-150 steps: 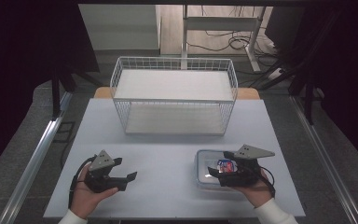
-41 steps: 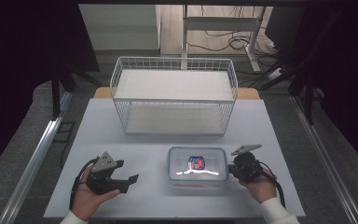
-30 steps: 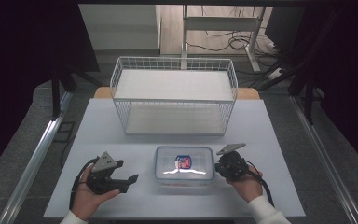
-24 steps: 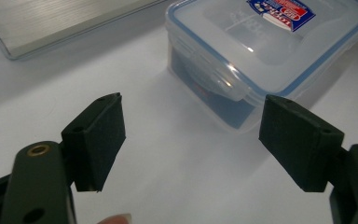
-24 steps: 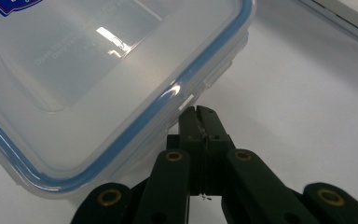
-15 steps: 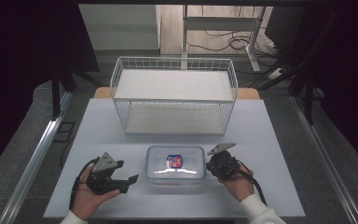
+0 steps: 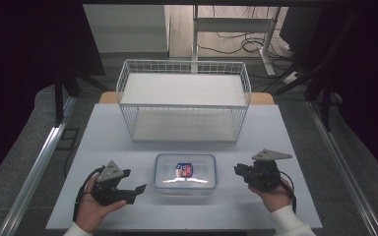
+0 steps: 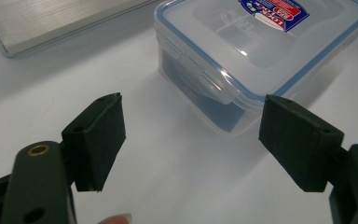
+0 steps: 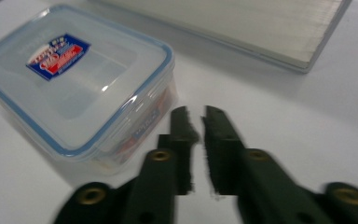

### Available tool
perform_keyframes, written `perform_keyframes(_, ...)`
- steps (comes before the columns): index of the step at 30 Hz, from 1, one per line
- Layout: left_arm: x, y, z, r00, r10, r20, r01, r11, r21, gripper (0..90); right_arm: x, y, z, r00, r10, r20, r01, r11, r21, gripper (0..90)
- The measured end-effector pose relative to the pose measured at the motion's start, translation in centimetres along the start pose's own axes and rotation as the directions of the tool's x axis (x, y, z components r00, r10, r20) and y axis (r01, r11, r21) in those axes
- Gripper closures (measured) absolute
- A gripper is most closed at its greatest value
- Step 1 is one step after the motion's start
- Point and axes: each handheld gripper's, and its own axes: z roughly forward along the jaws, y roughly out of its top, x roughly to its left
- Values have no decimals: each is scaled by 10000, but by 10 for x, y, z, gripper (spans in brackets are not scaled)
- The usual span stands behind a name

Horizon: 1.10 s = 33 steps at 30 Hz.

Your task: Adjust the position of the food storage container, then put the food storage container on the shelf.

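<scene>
Now the lidded container [image 7: 185,173] sits mid-surface [image 7: 275,132] before the wire basket [image 7: 184,101]. Right claw [image 7: 239,170] released, jaws just parting, empty; left claw [image 7: 137,189] gapes nearby. Next: likely two-sided grasp.

Layout of the table [image 7: 275,128], seen from the high view.
A lidded container [image 7: 185,173] lies near the front edge, between the left gripper [image 7: 137,191] and the right gripper [image 7: 237,170] (each just beside it, neither touching). Behind the container, toward the far edge, stands a wire basket [image 7: 184,101].
</scene>
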Motion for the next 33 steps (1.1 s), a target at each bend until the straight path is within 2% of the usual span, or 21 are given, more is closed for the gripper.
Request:
perform_keyframes(1,0,0,0,10000,-8,0,8,10000,-1,222,-1,0,0,9998,181,-19,-181,9997,-136,509)
perform_keyframes(2,0,0,0,10000,-27,-8,27,10000,-10,222,-2,-1,0,9994,335,-38,-336,9991,-252,438)
perform_keyframes(4,1,0,0,10000,-44,-11,44,10000,-30,222,-3,-1,0,9984,535,-175,-543,9974,-474,342)
perform_keyframes(7,1,0,-1,10000,-73,-9,73,10000,-53,222,-3,0,0,9973,630,-390,-652,9962,-580,295)
perform_keyframes(10,2,0,-1,10000,-85,1,85,9999,-57,222,-1,1,-1,9950,570,-824,-625,9959,-655,232)
perform_keyframes(20,2,-3,-2,9996,-283,5,283,9996,-38,221,3,6,-2,9850,715,-1572,-890,9902,-1073,177)
perform_keyframes(25,4,-3,-4,9990,-438,-71,436,9989,-180,219,4,7,1,9838,656,-1666,-821,9922,-941,179)
perform_keyframes(29,4,-2,-2,9987,-519,19,519,9985,-150,212,6,5,3,9852,666,-1579,-790,9942,-733,177)
perform_keyframes(33,5,0,0,9965,-826,119,828,9964,-153,187,7,5,3,9837,689,-1658,-803,9948,-629,177)
